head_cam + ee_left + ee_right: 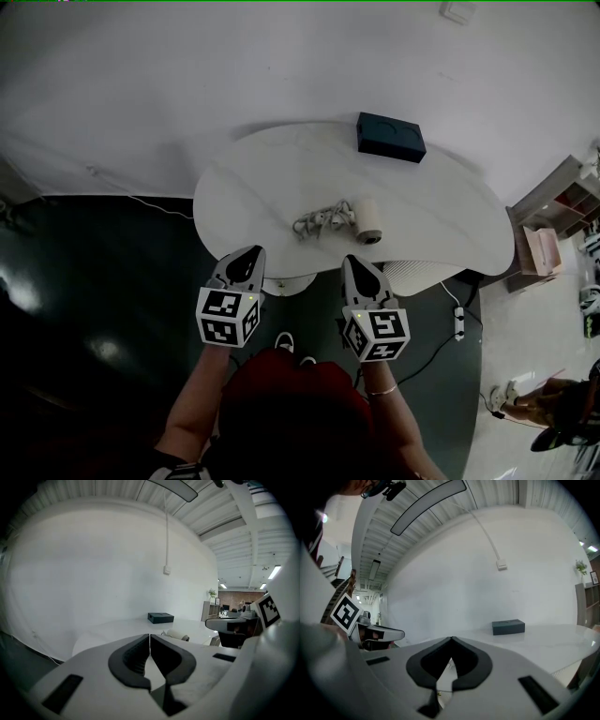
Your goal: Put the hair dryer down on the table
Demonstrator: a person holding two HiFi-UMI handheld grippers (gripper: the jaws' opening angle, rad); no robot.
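White table [281, 169] fills the middle; the hair dryer [368, 221] already lies on it, cord [317, 223] bunched left of the dryer, dark box [390, 137] beyond the dryer. Your left gripper [252, 250] and right gripper [352, 260] hover short of the dryer, jaws together, empty. Just back off level, don't snag the cord. One table, one box, one dryer, two grippers.

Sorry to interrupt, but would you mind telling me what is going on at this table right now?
A person holds tongs in each hand at the near edge of the white table. Both the left tongs and the right tongs are shut and empty. The hair dryer already lies on the table, its cord beside it, touched by neither.
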